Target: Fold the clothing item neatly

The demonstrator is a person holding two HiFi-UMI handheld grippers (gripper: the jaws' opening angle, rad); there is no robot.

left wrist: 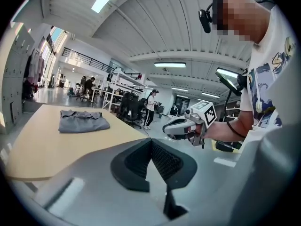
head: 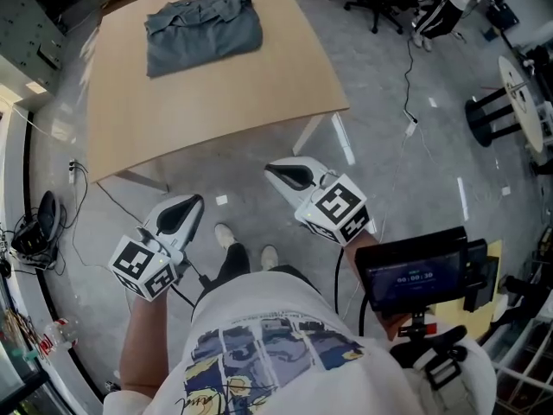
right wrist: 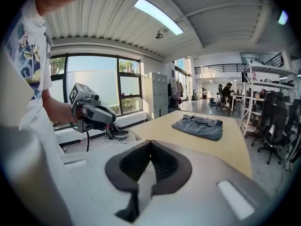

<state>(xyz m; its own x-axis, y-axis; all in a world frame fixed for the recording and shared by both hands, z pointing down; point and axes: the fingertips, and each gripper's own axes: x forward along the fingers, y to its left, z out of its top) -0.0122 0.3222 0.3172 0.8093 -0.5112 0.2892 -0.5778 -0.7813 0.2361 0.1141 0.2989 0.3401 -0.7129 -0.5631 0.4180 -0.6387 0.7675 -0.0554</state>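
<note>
Closest to us, we hold both tools near our body, above the floor (head: 397, 145) and well short of the surface (head: 216, 102). The left hand-held gripper (head: 188, 207) has its jaws pressed together with nothing between them, and the right hand-held gripper (head: 278, 173) is the same — jaws closed tip to tip, empty. Each one points out toward the surface and touches neither it nor anything on it.

Beyond them the surface is bare along its near edge and through its middle. At its far end lies the shirt (head: 203, 28), grey-blue and the only thing on the surface. It rests flat as a compact, roughly rectangular bundle, with what looks like the collar along its far edge and some soft rumpling on top.

We judge the folding to be done, or all but done: sleeves and sides appear tucked in, nothing hangs loose, and nothing is held. What could remain, if anything, is smoothing the top layer and squaring the edges — from here we cannot tell how even the layers underneath are.
</note>
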